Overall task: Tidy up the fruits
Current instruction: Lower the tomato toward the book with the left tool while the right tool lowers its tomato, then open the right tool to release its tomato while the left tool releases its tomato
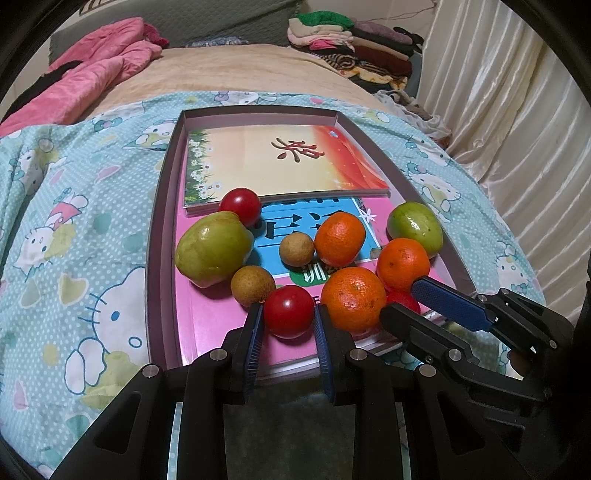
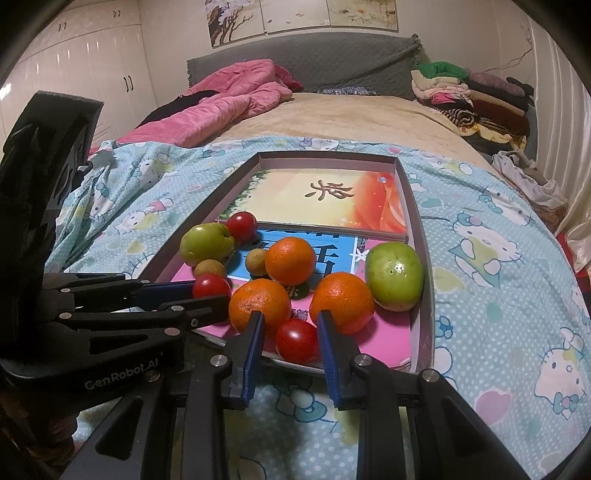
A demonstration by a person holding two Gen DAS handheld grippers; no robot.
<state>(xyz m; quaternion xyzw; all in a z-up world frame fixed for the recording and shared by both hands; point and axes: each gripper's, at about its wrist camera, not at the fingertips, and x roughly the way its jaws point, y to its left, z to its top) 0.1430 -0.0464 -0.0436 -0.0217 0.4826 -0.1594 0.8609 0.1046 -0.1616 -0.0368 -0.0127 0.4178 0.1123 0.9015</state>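
Pinched one red tomato (image 1: 289, 311) at lower centre in the left gripper (image 1: 288, 317) fingers, another tomato (image 2: 297, 340) in the right gripper (image 2: 291, 332) fingers, both resting in the tray (image 1: 159, 206); best lifted straight up, clear of neighbouring oranges.

My matt black plastic left gripper (image 1: 289, 312) has ribbed blue pads; tomato (image 1: 289, 311) skin glossy, orange (image 1: 353, 298) peel dimpled.

Location: bedroom in a private home.
Indicators: a bed (image 2: 332, 122) with grey padded headboard (image 2: 306, 62), crumpled pink quilt (image 2: 221, 107), cartoon-cat sheet (image 2: 498, 258), stacked folded clothes (image 2: 469, 96), white wardrobe doors (image 2: 74, 74), pleated curtain (image 1: 517, 110) and framed flower pictures (image 2: 295, 16).
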